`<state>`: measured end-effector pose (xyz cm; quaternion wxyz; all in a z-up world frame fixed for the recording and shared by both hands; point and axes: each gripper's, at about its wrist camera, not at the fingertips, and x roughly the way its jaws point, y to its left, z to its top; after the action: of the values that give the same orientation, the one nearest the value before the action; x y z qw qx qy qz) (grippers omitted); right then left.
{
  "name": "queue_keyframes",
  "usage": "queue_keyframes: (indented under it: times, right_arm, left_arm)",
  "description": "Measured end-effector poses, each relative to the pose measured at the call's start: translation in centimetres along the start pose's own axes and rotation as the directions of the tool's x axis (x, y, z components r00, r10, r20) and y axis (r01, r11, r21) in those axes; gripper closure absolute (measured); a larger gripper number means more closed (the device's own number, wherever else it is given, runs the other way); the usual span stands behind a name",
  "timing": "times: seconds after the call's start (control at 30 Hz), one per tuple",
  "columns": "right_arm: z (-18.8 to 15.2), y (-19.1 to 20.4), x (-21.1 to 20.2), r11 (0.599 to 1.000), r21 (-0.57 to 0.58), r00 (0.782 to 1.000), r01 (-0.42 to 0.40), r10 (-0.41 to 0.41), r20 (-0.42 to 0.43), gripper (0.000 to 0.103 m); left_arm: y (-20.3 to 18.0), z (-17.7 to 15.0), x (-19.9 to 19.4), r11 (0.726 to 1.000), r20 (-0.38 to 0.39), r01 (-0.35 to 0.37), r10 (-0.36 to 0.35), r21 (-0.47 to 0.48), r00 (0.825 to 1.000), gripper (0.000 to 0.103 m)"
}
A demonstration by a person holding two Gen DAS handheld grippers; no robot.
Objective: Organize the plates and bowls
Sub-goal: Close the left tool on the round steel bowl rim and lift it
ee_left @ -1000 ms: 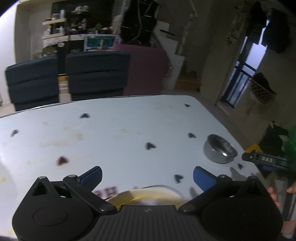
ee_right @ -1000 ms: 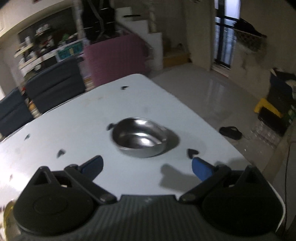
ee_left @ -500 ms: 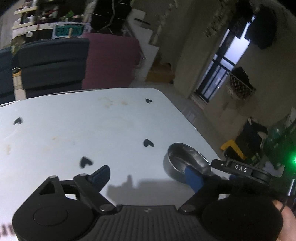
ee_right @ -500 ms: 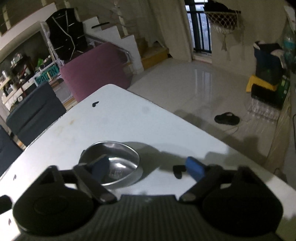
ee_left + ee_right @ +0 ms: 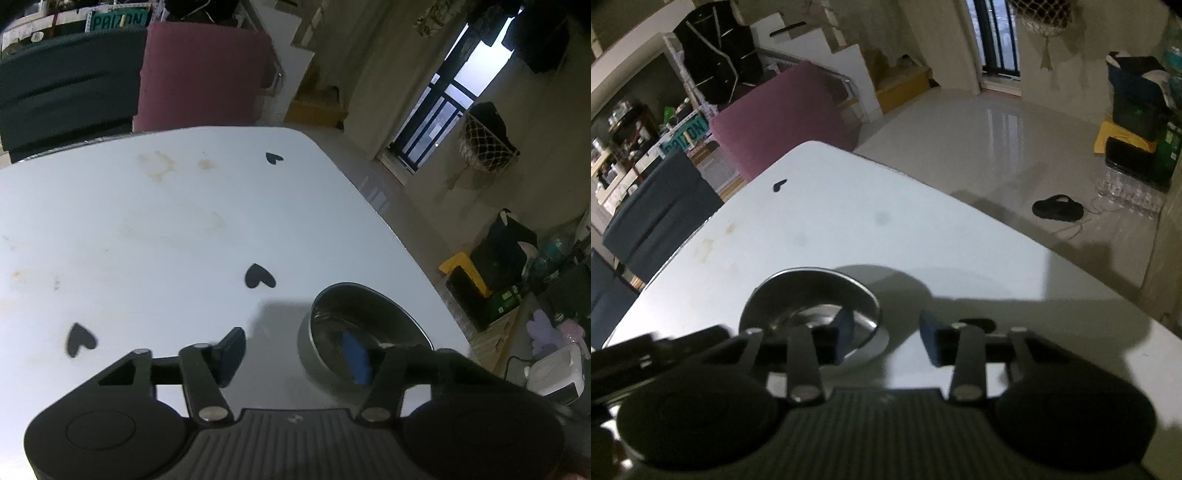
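Closing both tools, we straddled the steel bowl's (image 5: 364, 328) rim near the white surface's (image 5: 147, 236) corner: left tool (image 5: 295, 354) and right tool (image 5: 886, 332) not yet pinching.

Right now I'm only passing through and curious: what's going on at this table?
A person with a gripper in each hand is working on one steel bowl near the white table's corner. The left gripper and right gripper each straddle the bowl's rim, one finger inside, jaws closing. The bowl sits on the table, not yet lifted.
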<state>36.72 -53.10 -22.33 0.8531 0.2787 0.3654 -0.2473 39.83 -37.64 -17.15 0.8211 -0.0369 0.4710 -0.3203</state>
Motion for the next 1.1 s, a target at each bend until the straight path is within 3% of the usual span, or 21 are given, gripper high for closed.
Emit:
queue_keyframes:
  times: [0.03,0.2,0.33,0.43,0.53,0.83,1.1]
  right_arm:
    - [0.0,0.2,-0.1,1.0,-0.008,1.0,0.002,-0.002,-0.001,0.063]
    - [0.1,0.6,-0.2,0.998,-0.056,1.0,0.019,-0.019,-0.001,0.073]
    - [0.0,0.8,0.3,0.995,-0.093,0.999,0.04,-0.042,-0.014,0.08]
    - [0.1,1.3,0.5,0.991,-0.119,0.998,0.059,-0.062,-0.019,0.092]
    - [0.1,1.4,0.2,0.989,-0.137,0.998,0.061,-0.064,-0.016,0.095]
    - [0.5,2.5,-2.9,0.987,-0.159,1.0,-0.004,0.008,0.022,0.096]
    - [-1.4,6.0,-8.4,0.965,-0.241,0.991,-0.1,0.117,0.058,0.096]
  left_arm:
    - [-0.1,0.0,0.2,1.0,0.009,0.008,-0.008,0.006,1.0,0.049]
    - [-0.3,0.0,1.8,1.0,-0.022,0.008,-0.008,0.012,1.0,0.08]
    - [-0.6,-0.2,1.9,0.999,-0.026,0.026,-0.025,0.031,0.999,0.091]
    - [-0.9,-0.3,1.6,0.998,-0.026,0.009,-0.008,0.06,1.0,0.093]
    - [-1.1,-0.4,1.0,0.996,-0.019,0.001,0.0,0.084,1.0,0.094]
    - [-1.3,-0.1,-5.1,0.993,0.069,-0.04,0.033,0.108,0.997,0.095]
    - [-0.1,-1.5,-13.3,0.991,0.171,-0.108,0.092,0.086,0.981,0.096]
